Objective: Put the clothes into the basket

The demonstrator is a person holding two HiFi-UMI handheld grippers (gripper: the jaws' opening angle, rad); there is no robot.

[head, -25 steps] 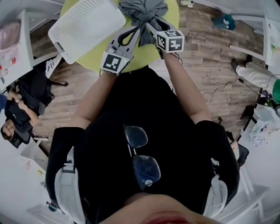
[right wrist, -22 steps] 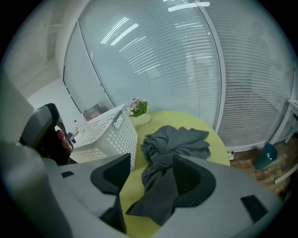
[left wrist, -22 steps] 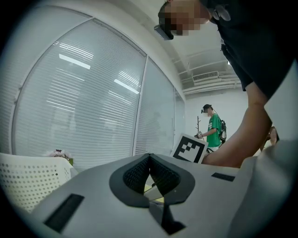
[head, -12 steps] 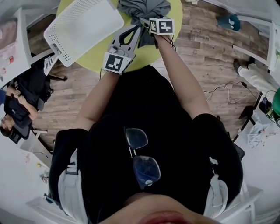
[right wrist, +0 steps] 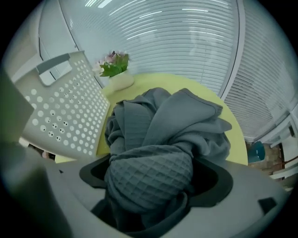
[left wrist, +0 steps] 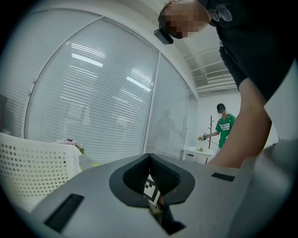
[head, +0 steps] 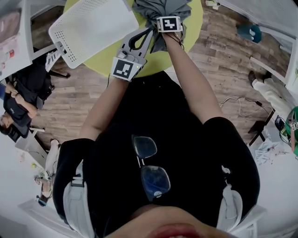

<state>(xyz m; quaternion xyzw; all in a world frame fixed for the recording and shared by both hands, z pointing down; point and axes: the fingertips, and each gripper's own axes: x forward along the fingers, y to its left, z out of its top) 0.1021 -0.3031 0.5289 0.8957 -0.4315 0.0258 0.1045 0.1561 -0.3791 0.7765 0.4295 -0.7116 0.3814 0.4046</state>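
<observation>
Grey clothes [head: 153, 9] lie in a bunched heap on the round yellow-green table [head: 193, 23]. My right gripper [head: 167, 15] points steeply down into the heap. Its jaws have just been opening and stand wide, with a quilted fold of the clothes [right wrist: 172, 125] bulging between them at my right gripper [right wrist: 156, 181]. The white perforated basket [head: 63, 39] stands tilted at the table's left, seen close as the basket [right wrist: 65, 111]. My left gripper [head: 148, 31] lies nearly level beside the heap's left edge. Its tips meet, with no cloth visible in it at my left gripper [left wrist: 150, 157].
A small plant in a white pot [right wrist: 116, 74] stands at the table's far side. People sit at the left [head: 18, 107], and a person in a green shirt [left wrist: 224, 130] stands by a far wall. Cables [head: 237, 100] and a teal object [head: 249, 32] lie on the wooden floor.
My right gripper has dropped down onto the clothes heap and tipped steeply downward, its jaws spreading. The left gripper has sunk slightly and stays beside the heap.
</observation>
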